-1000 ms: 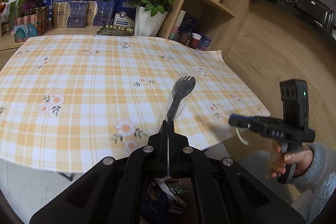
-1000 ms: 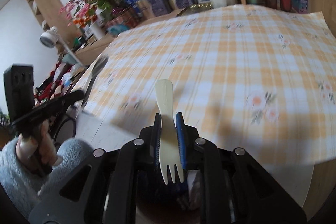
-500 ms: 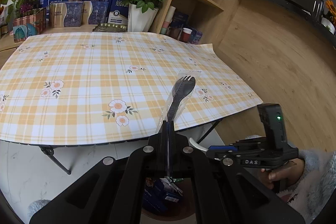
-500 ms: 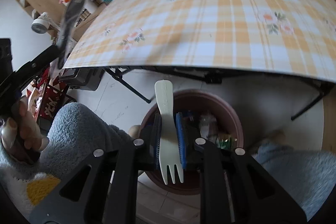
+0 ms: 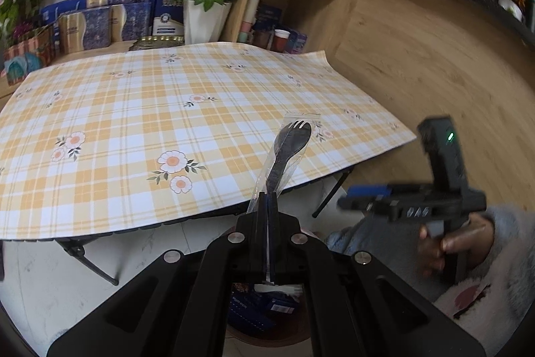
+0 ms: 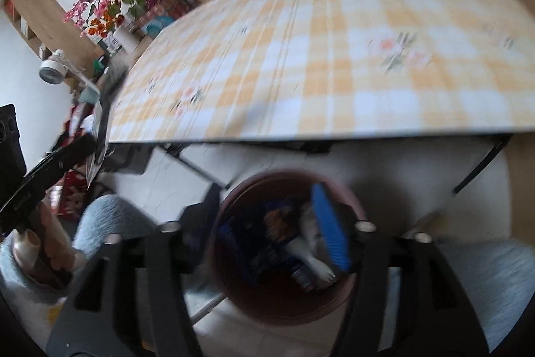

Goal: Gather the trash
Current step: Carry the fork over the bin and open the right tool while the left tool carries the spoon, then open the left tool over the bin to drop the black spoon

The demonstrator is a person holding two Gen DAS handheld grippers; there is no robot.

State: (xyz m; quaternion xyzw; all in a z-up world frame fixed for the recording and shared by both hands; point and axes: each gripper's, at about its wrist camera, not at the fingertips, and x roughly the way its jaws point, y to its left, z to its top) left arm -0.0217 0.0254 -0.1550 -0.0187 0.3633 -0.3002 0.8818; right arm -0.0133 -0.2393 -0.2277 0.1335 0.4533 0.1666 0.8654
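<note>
Between the fingers of the left gripper (image 5: 267,206), left wrist view: a black fork in a clear wrapper (image 5: 287,153), clamped tight at the handle, head pointing forward and up over the near edge of the counter (image 5: 133,122). Counter carries a yellow plaid cloth with flowers. Below the fingers, the brown bin (image 5: 267,330) sits on the floor, with blue wrappers inside. To the right of the fingers, the right gripper (image 5: 364,193) is held level in a hand (image 5: 448,250); blurred.

Below the fingers of the right gripper (image 6: 267,223), right wrist view: the brown bin (image 6: 347,199), its mouth directly under them. Fingers spread wide, nothing between them; blue pad (image 6: 329,226) visible on the right one. Inside the bin: blue packets (image 6: 260,243) and a white fork (image 6: 317,263), blurred. Counter edge ahead of the fingers. Left gripper (image 6: 80,146) far left, wrapped fork in its grip.
</note>
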